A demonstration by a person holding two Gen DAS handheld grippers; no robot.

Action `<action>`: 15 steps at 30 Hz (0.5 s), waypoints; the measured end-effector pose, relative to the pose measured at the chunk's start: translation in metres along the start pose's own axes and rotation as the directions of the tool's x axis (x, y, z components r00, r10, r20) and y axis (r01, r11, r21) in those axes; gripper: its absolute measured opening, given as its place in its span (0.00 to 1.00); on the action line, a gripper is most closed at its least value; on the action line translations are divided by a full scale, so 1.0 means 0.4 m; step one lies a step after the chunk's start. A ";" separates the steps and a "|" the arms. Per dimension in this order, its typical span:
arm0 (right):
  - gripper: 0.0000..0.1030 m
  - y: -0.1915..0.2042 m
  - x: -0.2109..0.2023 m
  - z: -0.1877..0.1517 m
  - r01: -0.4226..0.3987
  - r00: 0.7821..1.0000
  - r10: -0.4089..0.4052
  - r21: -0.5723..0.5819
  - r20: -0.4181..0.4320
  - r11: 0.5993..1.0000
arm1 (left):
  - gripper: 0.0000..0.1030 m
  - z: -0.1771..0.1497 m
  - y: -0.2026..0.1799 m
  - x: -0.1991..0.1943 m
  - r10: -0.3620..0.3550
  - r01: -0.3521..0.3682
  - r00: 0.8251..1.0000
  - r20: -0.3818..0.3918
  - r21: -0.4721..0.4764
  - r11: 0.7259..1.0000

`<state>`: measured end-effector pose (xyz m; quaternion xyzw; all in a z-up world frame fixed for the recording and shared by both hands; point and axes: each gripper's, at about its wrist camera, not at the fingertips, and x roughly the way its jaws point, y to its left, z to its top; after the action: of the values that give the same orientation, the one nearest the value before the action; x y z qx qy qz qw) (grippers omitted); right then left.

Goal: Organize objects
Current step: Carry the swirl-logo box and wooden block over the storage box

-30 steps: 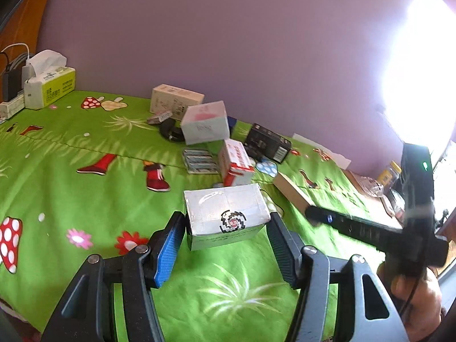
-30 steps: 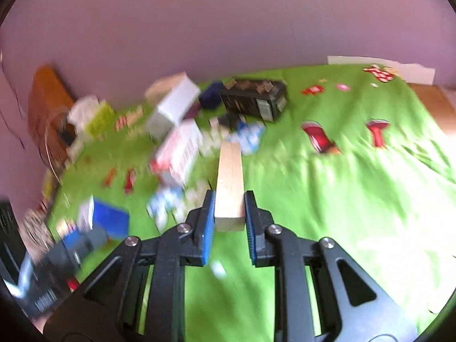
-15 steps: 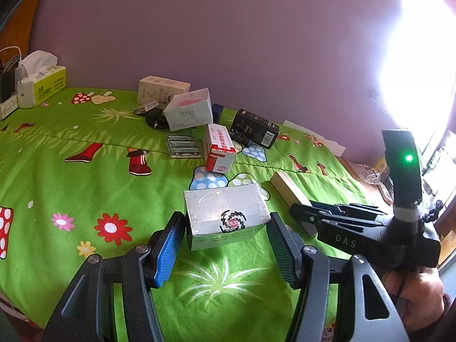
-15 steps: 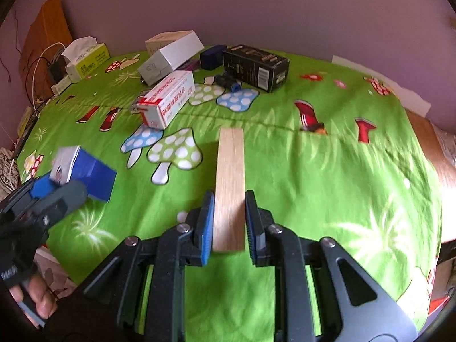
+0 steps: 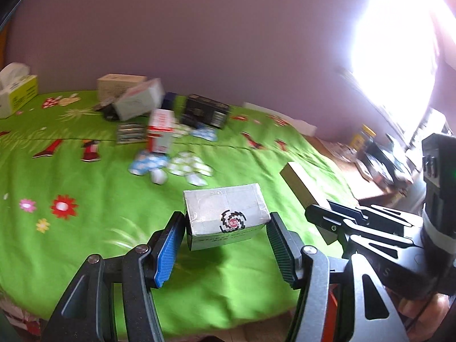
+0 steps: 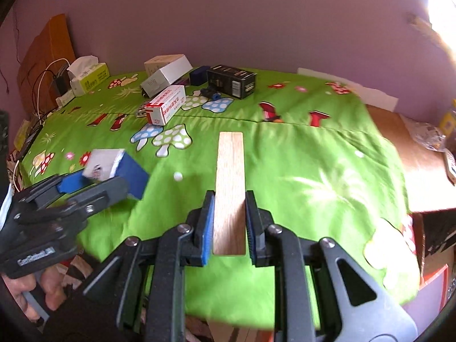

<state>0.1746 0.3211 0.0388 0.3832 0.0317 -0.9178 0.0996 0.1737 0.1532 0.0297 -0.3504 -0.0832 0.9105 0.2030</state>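
My left gripper (image 5: 225,245) is shut on a small white box (image 5: 225,216) with a black spiral sticker and a blue side; it also shows in the right wrist view (image 6: 114,168), held above the green cloth near the front edge. My right gripper (image 6: 229,225) is shut on a long wooden block (image 6: 230,188) that points forward over the cloth; the block also shows in the left wrist view (image 5: 305,191), to the right of the box.
On the green patterned cloth (image 6: 299,171) at the back lie a red-and-white carton (image 6: 165,104), a black box (image 6: 230,81), white boxes (image 6: 165,71), and a tissue box (image 6: 89,78) at the far left. Clutter sits at the right past the cloth's edge.
Both grippers have drawn back toward the front edge of the cloth, still holding the box and the block. The objects at the back look farther away.
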 end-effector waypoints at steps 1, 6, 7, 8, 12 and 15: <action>0.23 -0.007 -0.019 -0.014 0.007 1.000 -0.007 0.004 0.006 1.000 | 0.58 -0.006 -0.019 0.001 -0.012 0.012 1.000 -0.006 0.014 1.000; 0.23 -0.053 -0.090 -0.072 0.026 0.999 -0.026 0.042 0.020 0.999 | 0.58 -0.029 -0.104 -0.008 -0.063 0.064 0.998 -0.014 0.077 0.995; 0.23 -0.064 -0.107 -0.084 0.035 0.999 -0.036 0.050 0.024 0.998 | 0.58 -0.033 -0.119 -0.011 -0.073 0.074 0.997 -0.014 0.089 0.993; 0.23 -0.074 -0.122 -0.094 0.039 0.999 -0.041 0.057 0.029 0.998 | 0.58 -0.036 -0.133 -0.013 -0.080 0.081 0.997 -0.015 0.102 0.992; 0.23 -0.125 -0.175 -0.130 0.080 0.996 -0.084 0.095 0.043 0.992 | 0.58 -0.057 -0.186 -0.015 -0.110 0.113 0.993 -0.031 0.145 0.983; 0.23 -0.166 -0.215 -0.156 0.107 0.992 -0.114 0.123 0.050 0.987 | 0.58 -0.076 -0.229 -0.016 -0.136 0.142 0.990 -0.044 0.184 0.973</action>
<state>0.2633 0.4079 0.0546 0.3599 -0.0051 -0.9326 0.0261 0.2271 0.2337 0.0380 -0.3371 -0.0187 0.8924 0.2993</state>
